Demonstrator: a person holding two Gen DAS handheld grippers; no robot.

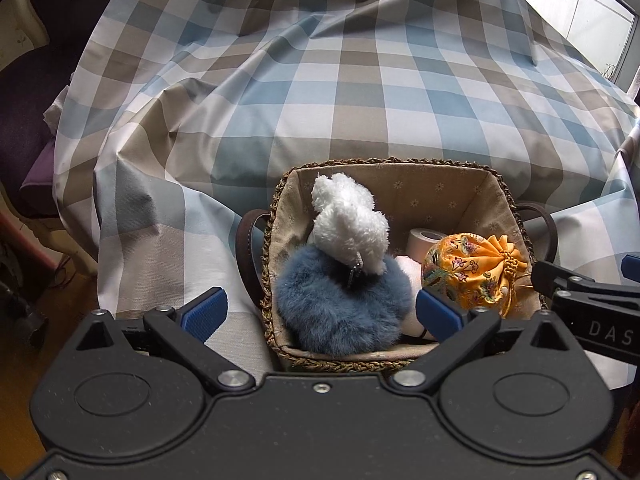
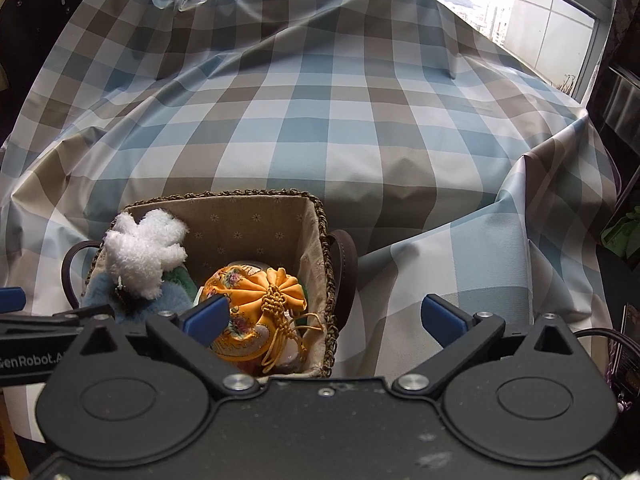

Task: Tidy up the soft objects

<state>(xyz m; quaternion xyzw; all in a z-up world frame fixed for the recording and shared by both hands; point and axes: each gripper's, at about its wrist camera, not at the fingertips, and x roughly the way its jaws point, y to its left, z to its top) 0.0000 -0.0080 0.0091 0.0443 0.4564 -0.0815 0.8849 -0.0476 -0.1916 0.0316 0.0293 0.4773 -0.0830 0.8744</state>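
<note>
A woven basket with a beige lining and brown handles sits at the near edge of the checked cloth; it also shows in the right wrist view. Inside lie a white fluffy toy, a blue-grey fur pompom, an orange embroidered drawstring pouch and a roll of tape. My left gripper is open and empty, just above the pompom at the basket's near side. My right gripper is open and empty, over the basket's right rim.
A blue, beige and white checked cloth covers the whole table and hangs over its edges. A dark chair stands at the left. Windows lie beyond the far edge.
</note>
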